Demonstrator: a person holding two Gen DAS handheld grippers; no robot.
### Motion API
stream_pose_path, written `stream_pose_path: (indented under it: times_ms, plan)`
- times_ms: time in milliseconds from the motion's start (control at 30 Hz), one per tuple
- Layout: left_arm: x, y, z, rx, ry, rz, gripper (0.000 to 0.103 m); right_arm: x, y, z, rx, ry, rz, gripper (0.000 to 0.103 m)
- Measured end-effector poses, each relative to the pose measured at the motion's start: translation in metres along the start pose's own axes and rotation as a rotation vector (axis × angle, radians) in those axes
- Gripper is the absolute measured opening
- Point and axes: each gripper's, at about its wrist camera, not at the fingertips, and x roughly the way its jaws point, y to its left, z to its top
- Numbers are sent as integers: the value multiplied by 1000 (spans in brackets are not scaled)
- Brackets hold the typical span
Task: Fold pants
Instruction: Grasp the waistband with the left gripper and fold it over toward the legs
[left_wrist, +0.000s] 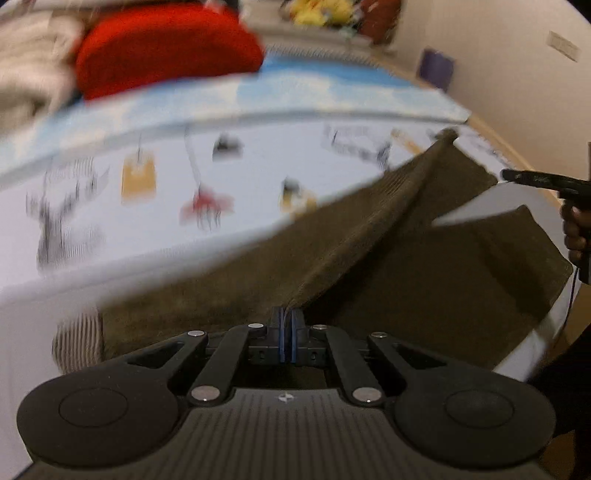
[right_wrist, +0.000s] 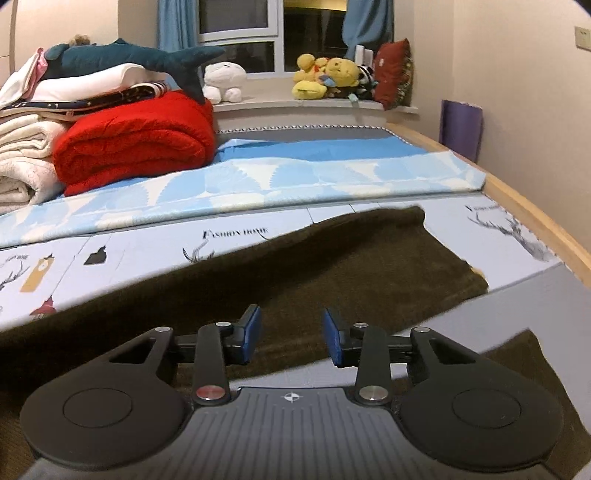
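L gripper (left_wrist: 287, 317) pinching pants (left_wrist: 369, 236)

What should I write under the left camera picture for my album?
Left gripper shut on the brown pants, lifting a fold above the printed sheet.

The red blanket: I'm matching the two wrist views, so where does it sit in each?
Left wrist view: the red blanket is at the top left, blurred, beyond the brown pants.
Right wrist view: it lies at the left, above the middle, folded beside a stack of pale bedding.
Shared landmark: the yellow plush toys on the window ledge.
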Motion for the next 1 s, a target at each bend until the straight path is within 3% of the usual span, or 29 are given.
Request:
stream_pose_path:
  times_ms: [67, 167, 233, 367, 433, 500, 567, 667, 733, 767, 800, 833, 1000]
  plan:
    - [-10, 13, -6, -148, -16, 6, 5, -3, -6, -3, 10, 5, 2, 39]
    - [-20, 43, -18, -422, -43, -95, 19, -2, -15, -7, 36, 17, 7, 39]
    - [-17, 53, -25, -523, -16, -87, 25, 0, -20, -8, 59, 26, 9, 39]
    - [18, 59, -30, -617, 174, -106, 35, 7, -27, -9, 91, 44, 15, 39]
    - [39, 64, -31, -655, 259, -107, 50, 12, -30, -8, 107, 54, 23, 39]
    - [53, 72, -34, -692, 298, -64, 57, 18, -35, -7, 138, 64, 32, 39]
    - [59, 83, -32, -754, 286, -45, 57, 23, -43, -5, 186, 70, 45, 39]
    - [53, 99, -26, -846, 184, -35, 57, 36, -59, 0, 303, 73, 73, 40]
    - [47, 103, -22, -877, 125, -8, 45, 47, -70, 2, 379, 76, 92, 40]
    - [45, 105, -20, -877, 106, 11, 37, 54, -76, 3, 418, 79, 102, 40]
    - [44, 105, -17, -864, 89, 33, 21, 61, -79, 3, 445, 82, 109, 40]
    - [41, 103, -13, -836, 70, 56, 16, 70, -83, 4, 472, 86, 115, 40]
    - [29, 99, -1, -780, 11, 90, 15, 116, -100, 5, 608, 101, 115, 41]
